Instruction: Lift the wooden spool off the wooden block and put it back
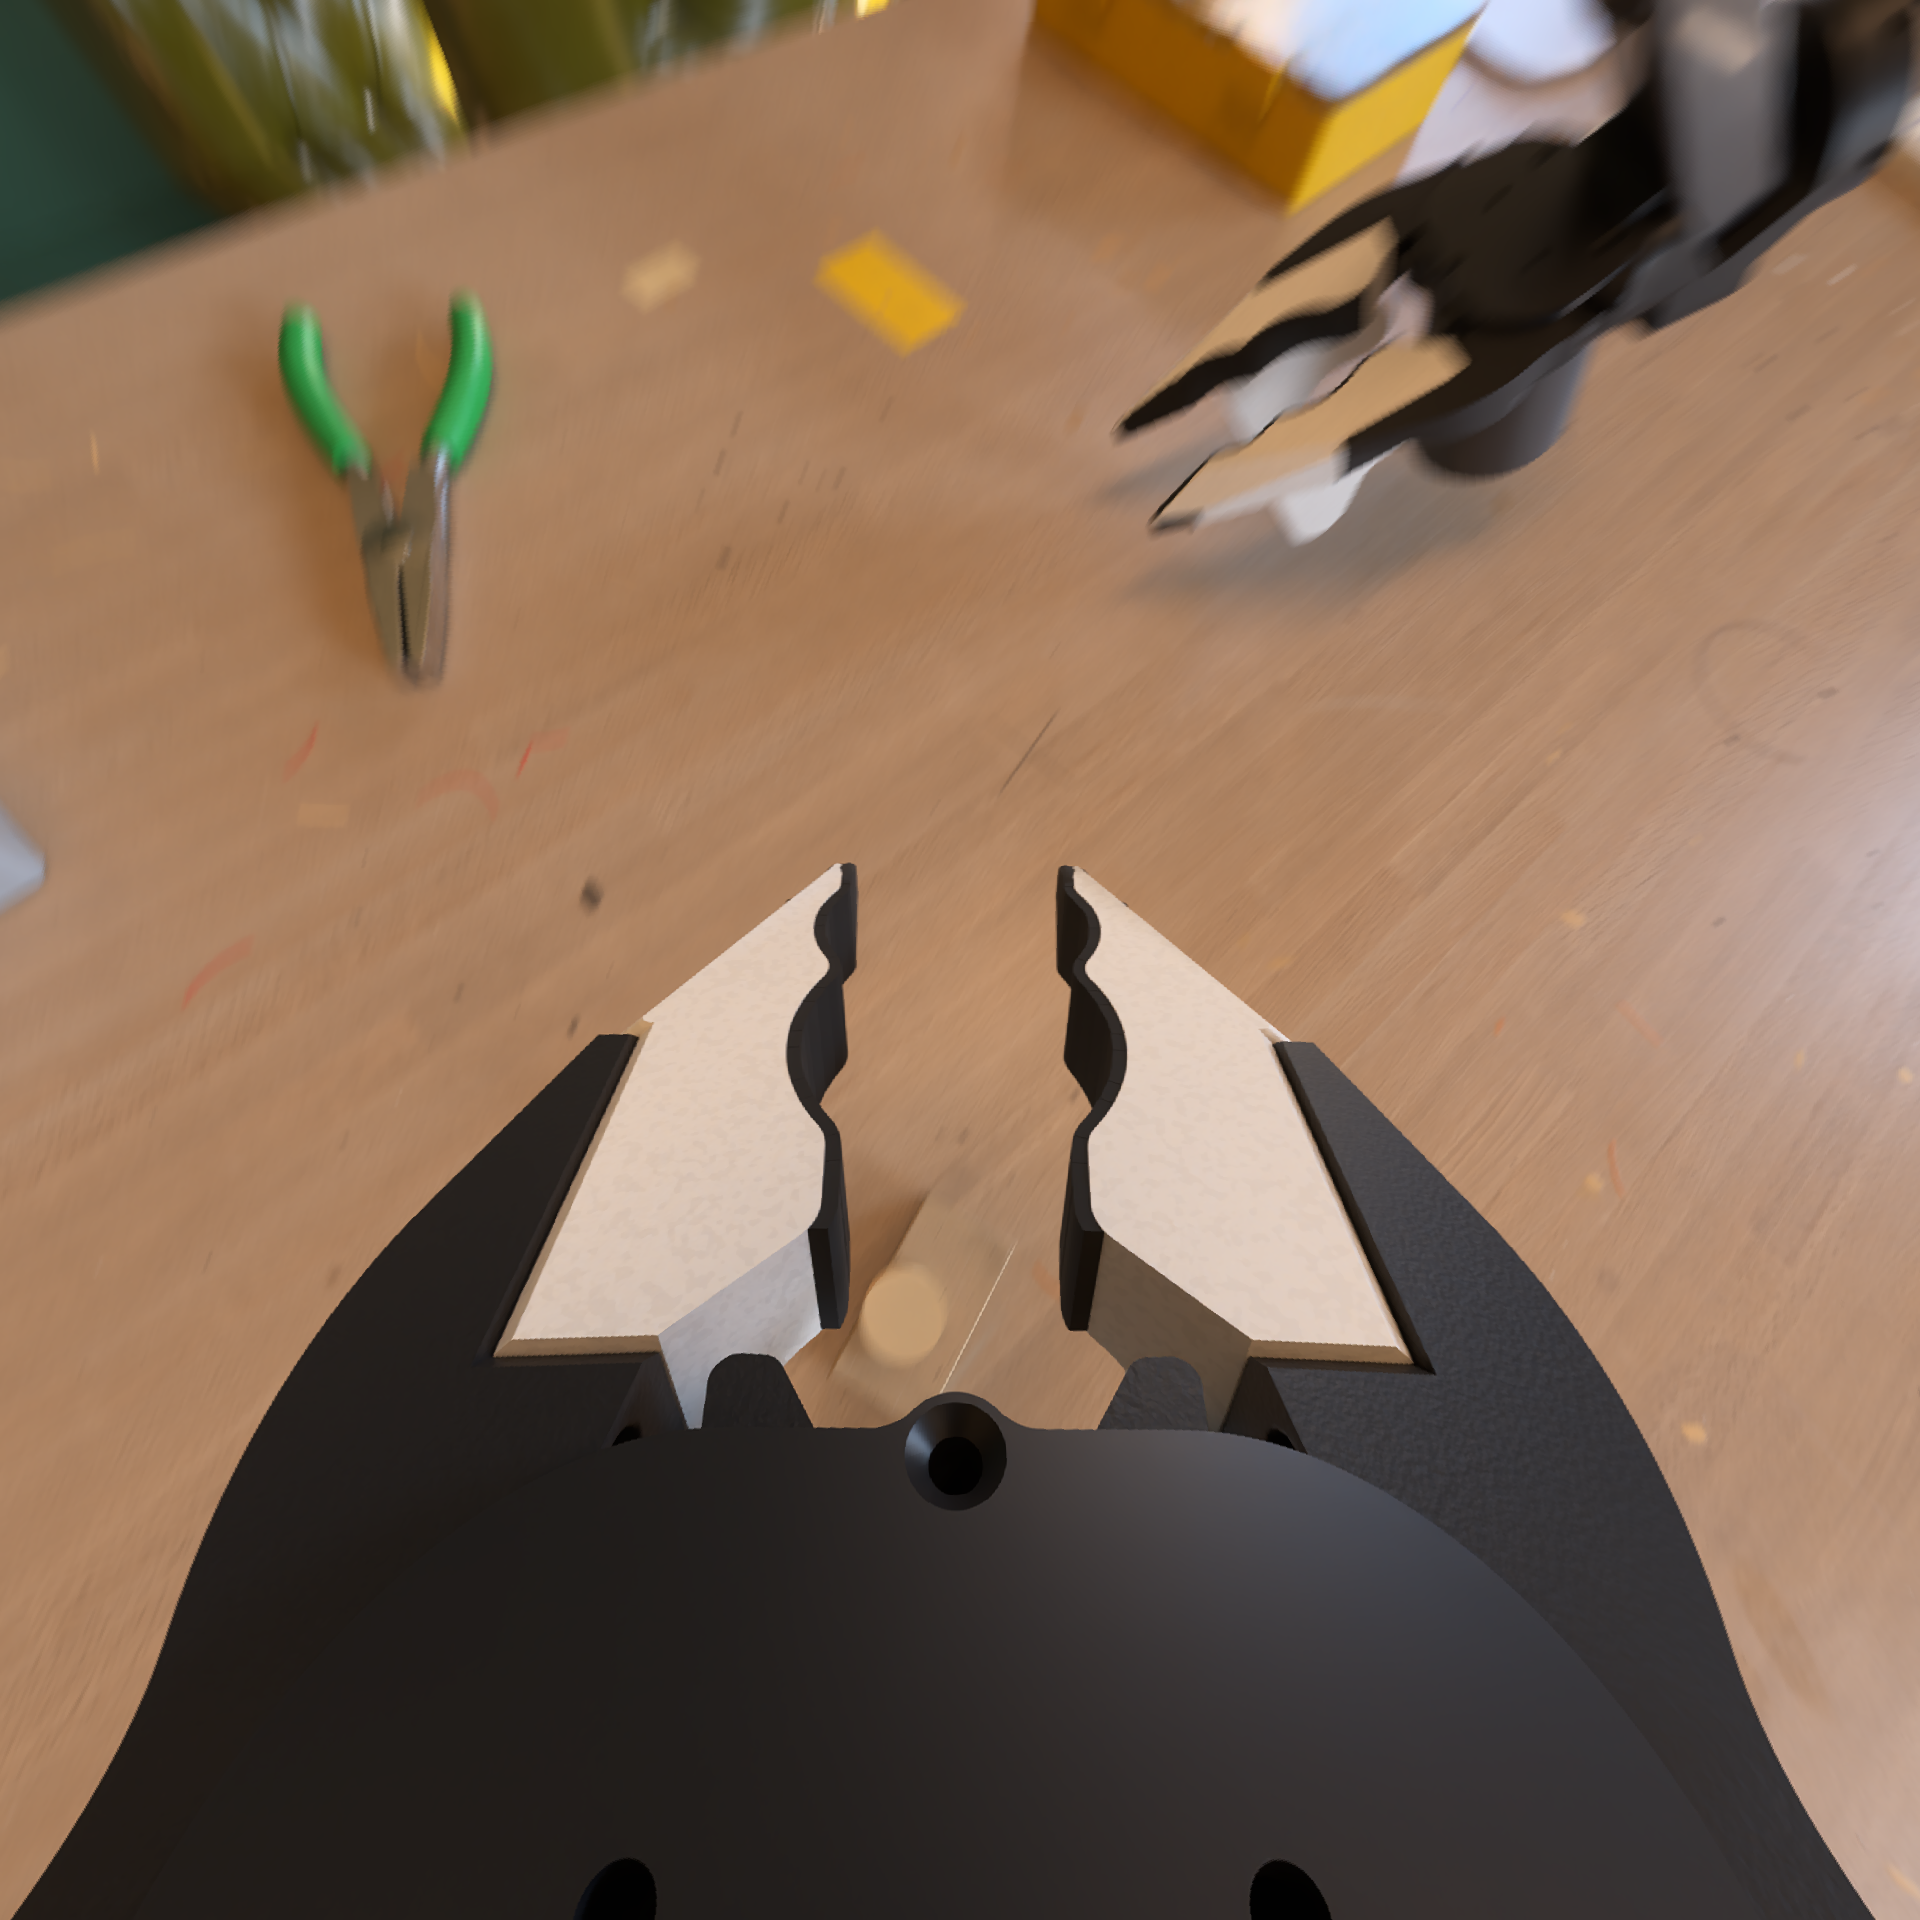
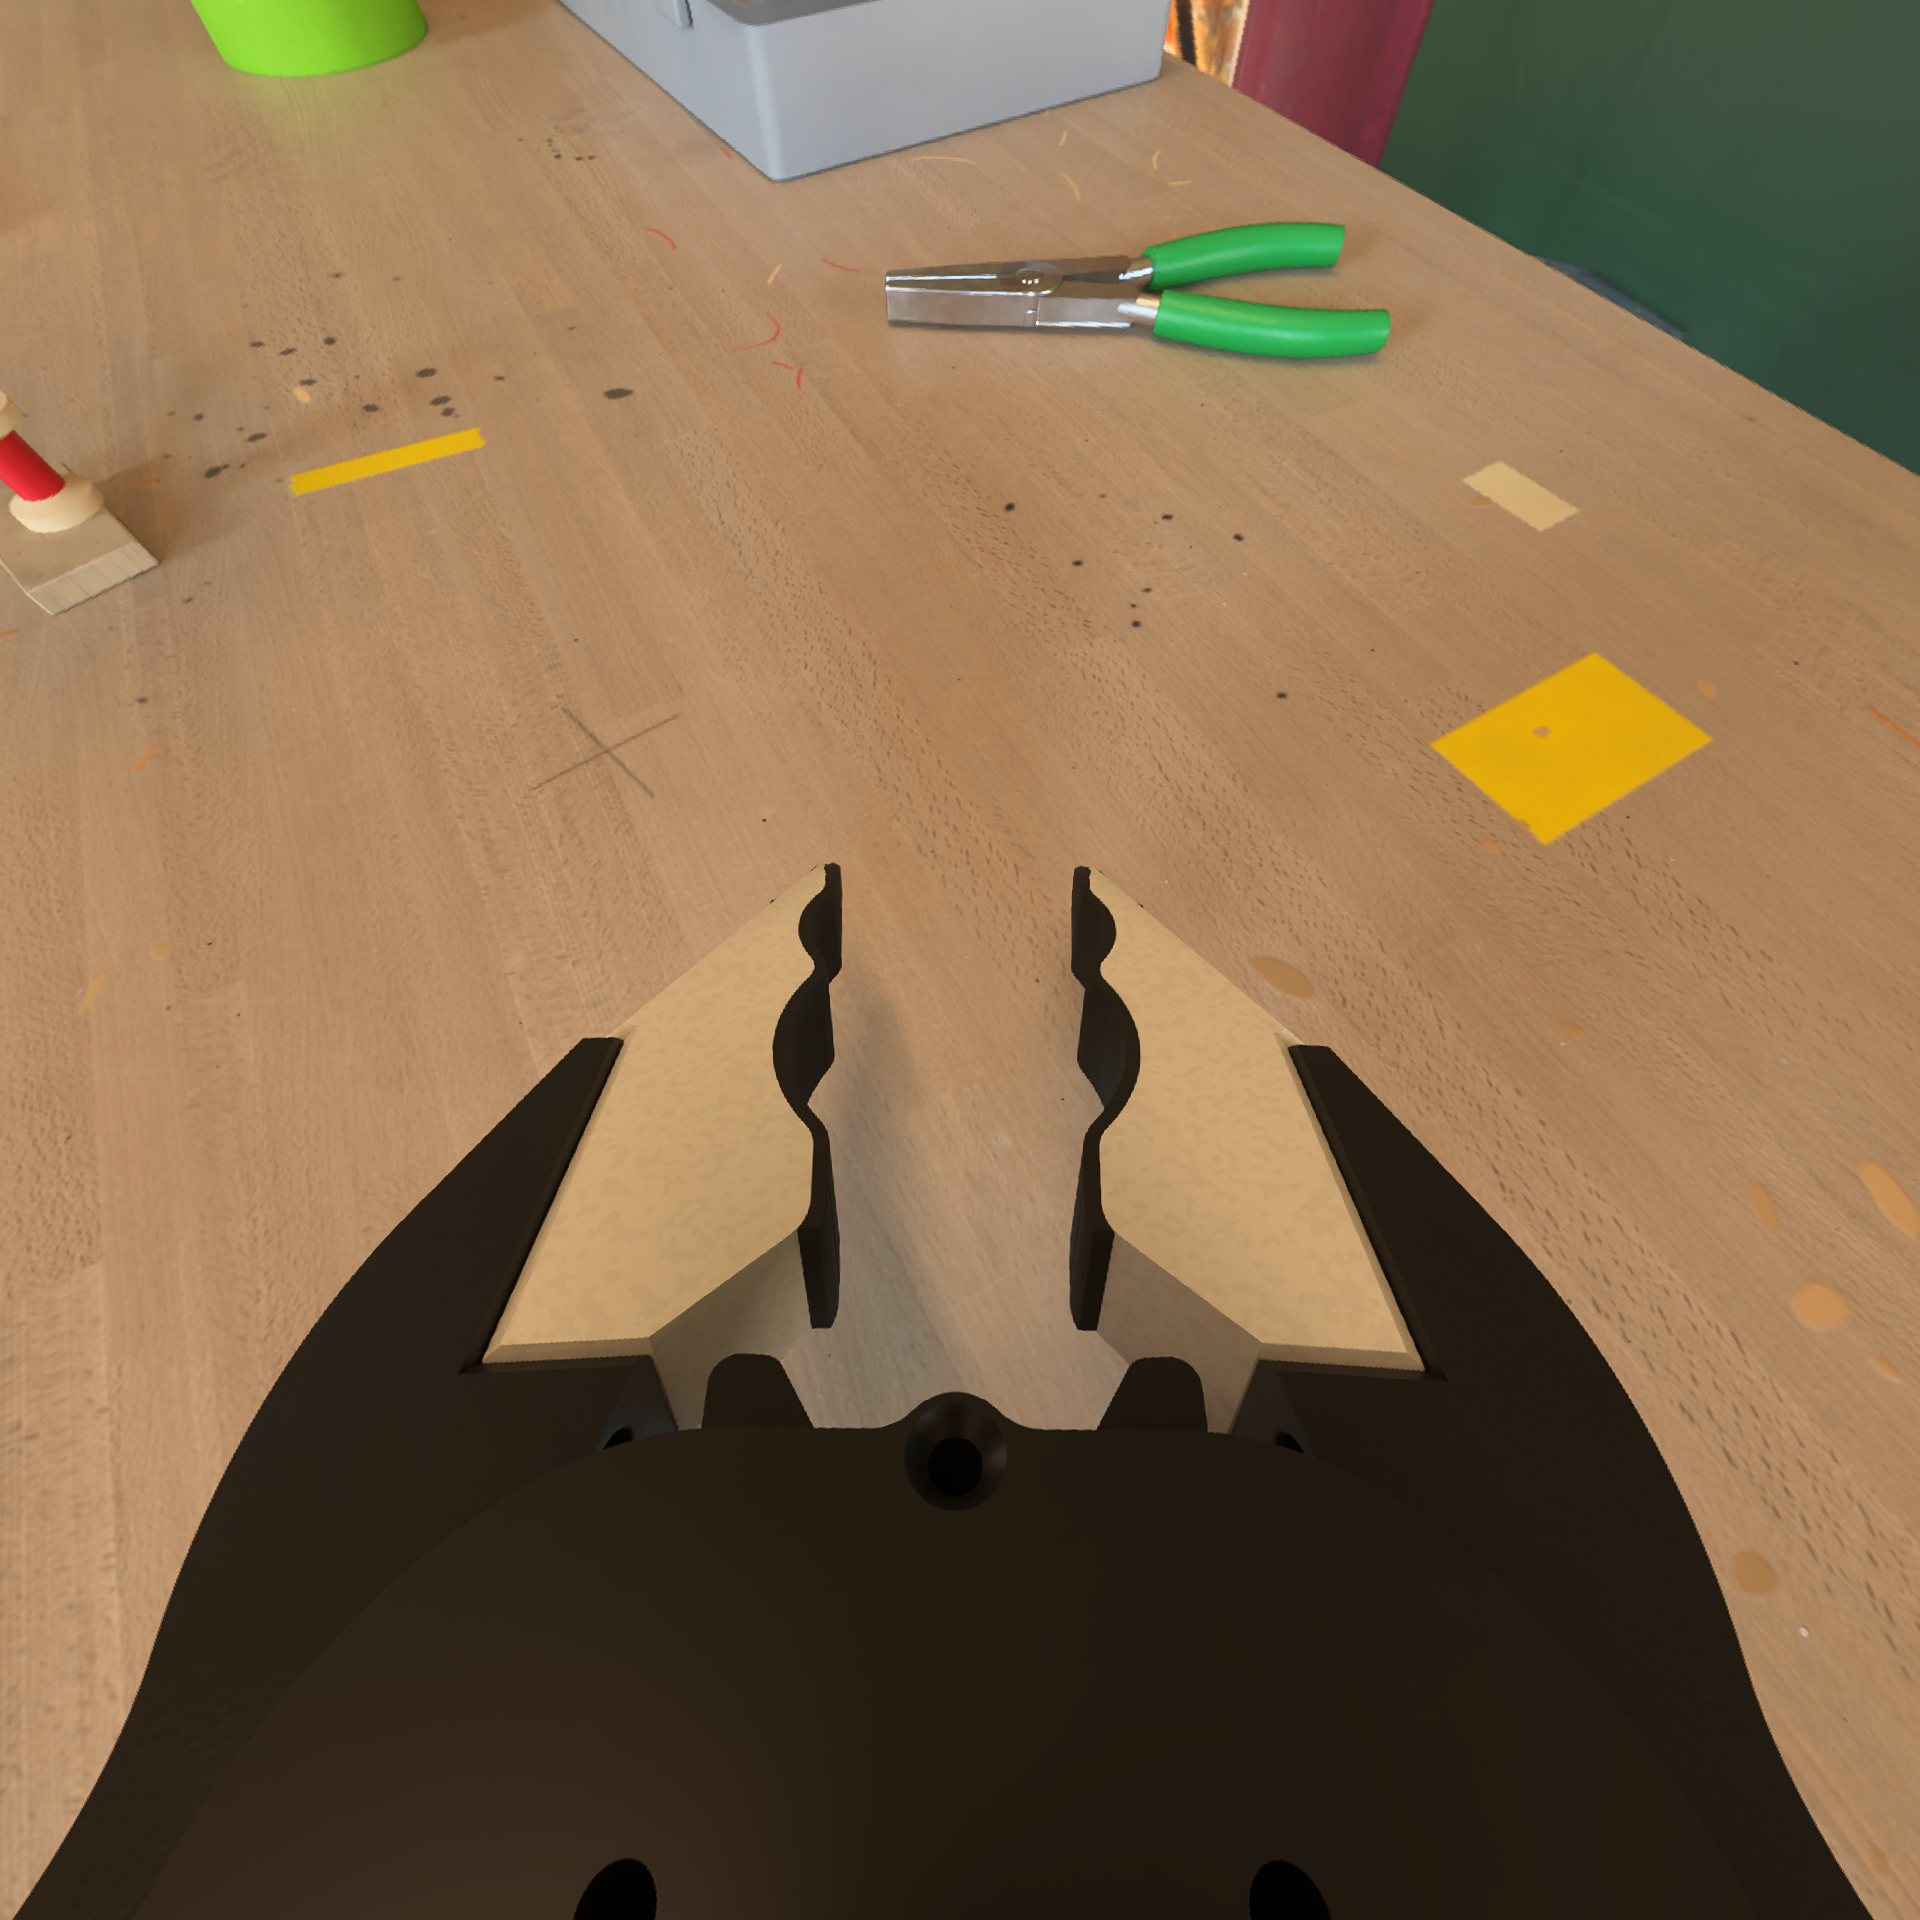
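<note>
In the right wrist view, the wooden spool (image 2: 36,483), wound with red thread, stands on the pale wooden block (image 2: 78,566) at the far left edge. In the left wrist view, the spool shows blurred as a pale round top (image 1: 904,1314) on the block (image 1: 971,1262), low between the bases of my fingers. My left gripper (image 1: 956,883) is open and above them, holding nothing. My right gripper (image 2: 956,883) is open and empty over bare table, far from the spool. It also shows blurred at the upper right of the left wrist view (image 1: 1138,473).
Green-handled pliers (image 2: 1143,291) lie on the wooden table (image 2: 935,623) ahead of my right gripper and also show in the left wrist view (image 1: 405,468). A grey box (image 2: 883,73) and green cup (image 2: 312,31) stand far off. Yellow tape patches (image 2: 1569,743) and a yellow box (image 1: 1278,94) are nearby.
</note>
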Controlling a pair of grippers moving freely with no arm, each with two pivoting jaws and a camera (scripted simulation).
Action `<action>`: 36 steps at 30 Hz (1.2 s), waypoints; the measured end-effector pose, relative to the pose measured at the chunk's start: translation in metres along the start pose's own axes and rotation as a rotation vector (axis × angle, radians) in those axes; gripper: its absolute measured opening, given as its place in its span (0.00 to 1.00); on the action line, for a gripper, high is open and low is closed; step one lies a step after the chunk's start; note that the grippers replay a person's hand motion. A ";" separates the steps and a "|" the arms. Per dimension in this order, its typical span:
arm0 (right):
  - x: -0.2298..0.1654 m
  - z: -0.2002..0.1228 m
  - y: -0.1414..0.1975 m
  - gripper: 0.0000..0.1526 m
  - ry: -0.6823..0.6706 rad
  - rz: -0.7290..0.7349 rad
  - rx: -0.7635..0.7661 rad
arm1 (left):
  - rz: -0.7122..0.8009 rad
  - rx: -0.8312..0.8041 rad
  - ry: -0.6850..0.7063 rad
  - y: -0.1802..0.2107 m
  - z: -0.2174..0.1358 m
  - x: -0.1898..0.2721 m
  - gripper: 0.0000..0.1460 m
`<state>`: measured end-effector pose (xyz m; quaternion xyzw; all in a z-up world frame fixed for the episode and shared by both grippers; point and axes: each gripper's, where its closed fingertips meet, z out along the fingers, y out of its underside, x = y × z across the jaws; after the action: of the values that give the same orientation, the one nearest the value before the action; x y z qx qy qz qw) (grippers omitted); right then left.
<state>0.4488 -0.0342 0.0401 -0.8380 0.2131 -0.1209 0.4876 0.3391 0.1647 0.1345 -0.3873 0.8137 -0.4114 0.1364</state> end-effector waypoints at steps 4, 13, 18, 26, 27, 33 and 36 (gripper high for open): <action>0.001 0.001 0.002 0.29 -0.002 0.011 -0.009 | -0.093 -0.174 -0.044 0.040 0.006 -0.037 0.36; 0.005 -0.003 -0.001 0.29 -0.035 0.095 0.027 | 0.008 -0.563 0.054 0.095 0.047 -0.031 0.36; 0.007 -0.003 -0.001 0.29 -0.047 0.124 0.025 | 0.060 -0.626 0.032 0.100 0.061 -0.038 0.36; 0.006 -0.003 -0.001 0.29 -0.046 0.112 0.026 | 0.108 -0.692 -0.154 0.107 0.035 -0.076 0.35; 0.005 -0.003 -0.001 0.29 -0.046 0.109 0.027 | 0.104 -0.653 -0.101 0.103 0.032 -0.069 0.35; 0.005 -0.005 -0.001 0.29 -0.044 0.099 0.031 | 0.181 -0.460 0.035 0.084 -0.015 -0.041 0.38; 0.005 -0.006 -0.001 0.29 -0.042 0.100 0.033 | 0.312 -0.369 0.148 0.088 -0.034 -0.016 0.39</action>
<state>0.4514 -0.0408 0.0434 -0.8205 0.2421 -0.0823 0.5113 0.2854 0.2273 0.0858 -0.2440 0.9328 -0.2570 0.0652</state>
